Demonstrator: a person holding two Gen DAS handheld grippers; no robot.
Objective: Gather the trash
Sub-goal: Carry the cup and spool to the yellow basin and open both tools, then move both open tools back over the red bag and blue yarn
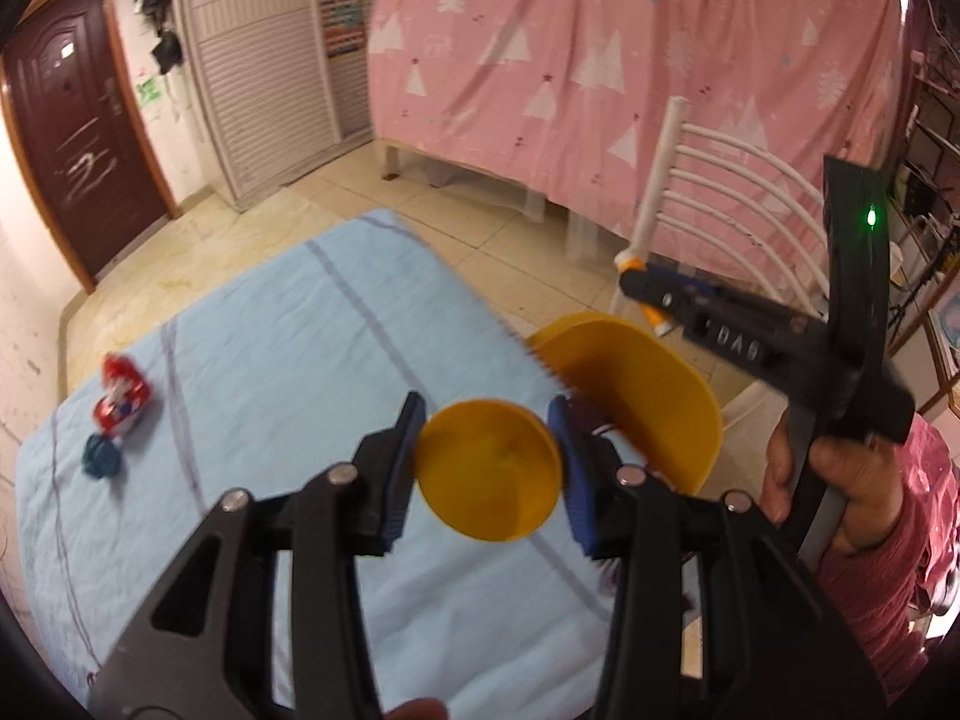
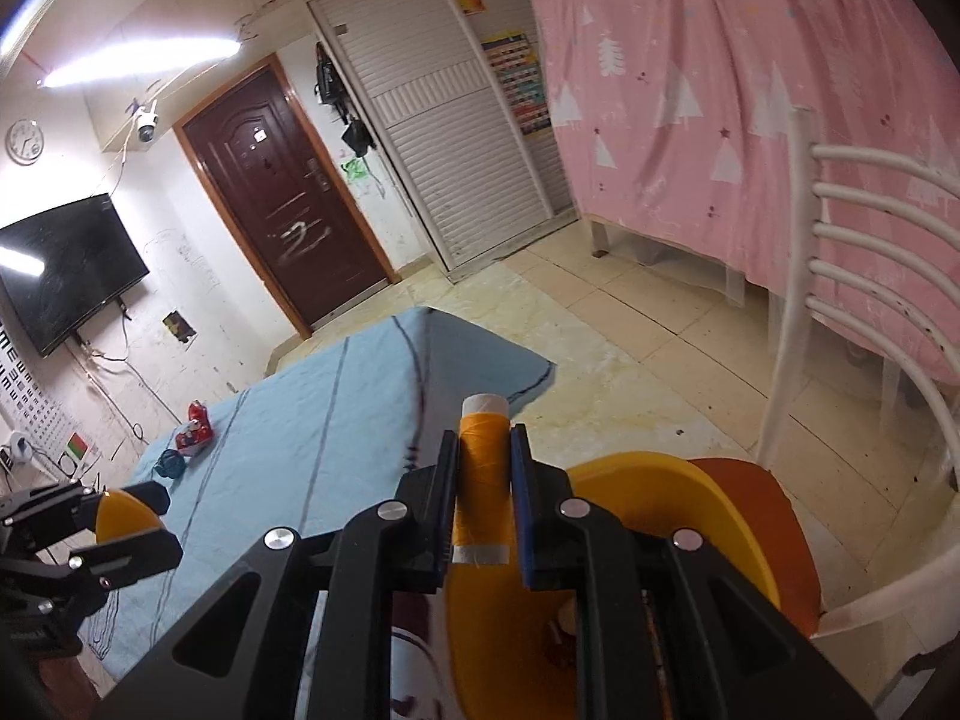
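My left gripper [image 1: 489,468] is shut on a round yellow lid [image 1: 489,471], held above the blue-covered table [image 1: 270,360]. A yellow bin [image 1: 648,402] stands just beyond it at the table's right edge. My right gripper [image 2: 485,483] is shut on an orange thread spool [image 2: 483,480] with white ends, above the yellow bin [image 2: 660,516]. A red wrapper [image 1: 123,399] and a blue yarn ball [image 1: 102,456] lie at the table's far left; they show in the right wrist view as the wrapper [image 2: 197,429] and the ball [image 2: 170,464]. The right gripper shows in the left view [image 1: 651,300].
A white chair [image 2: 840,276] with an orange seat [image 2: 774,534] stands right of the bin. A pink-draped bed [image 2: 750,90] fills the back right. A brown door [image 2: 282,198], louvred wardrobe [image 2: 456,144] and wall TV [image 2: 60,264] lie beyond the tiled floor.
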